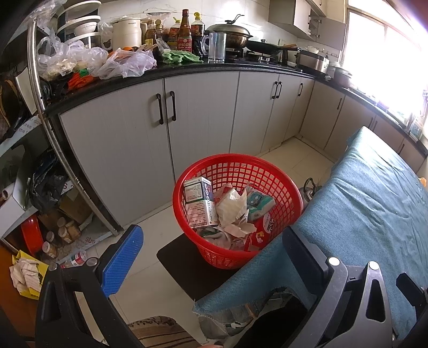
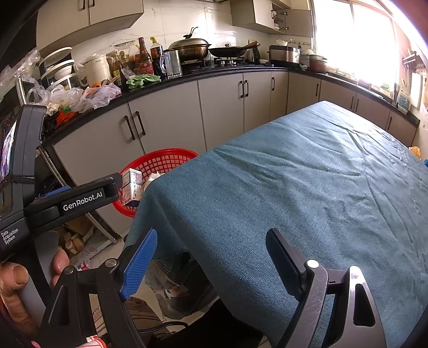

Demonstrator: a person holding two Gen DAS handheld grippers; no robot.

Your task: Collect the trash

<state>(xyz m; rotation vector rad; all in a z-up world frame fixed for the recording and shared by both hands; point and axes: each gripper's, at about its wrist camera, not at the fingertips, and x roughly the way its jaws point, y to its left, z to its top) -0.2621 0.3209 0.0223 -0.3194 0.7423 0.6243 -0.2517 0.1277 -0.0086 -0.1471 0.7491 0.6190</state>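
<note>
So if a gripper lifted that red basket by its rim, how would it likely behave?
The red basket is thin open plastic mesh, so the rim would probably flex. Its load of cartons and crumpled paper looks light. It sits near the stool edge, so a push might tip it.

Home kitchen. Black countertop (image 1: 187,70) runs in an L over grey cabinets (image 1: 203,117) with black handles, white tiled wall behind. Gas stove (image 2: 227,62) with a wok (image 2: 227,51) and a lidded pot (image 2: 190,48). Sauce bottles (image 1: 184,37), white kettle (image 1: 126,32), stacked bowls (image 1: 83,24), plastic bags (image 1: 125,63) crowd the counter. Rice cooker (image 2: 284,53) near a bright window (image 2: 355,40). Wall cupboards (image 2: 256,13) above. Table under a teal cloth (image 2: 307,187) in the middle, tiled floor (image 1: 155,289).
</note>
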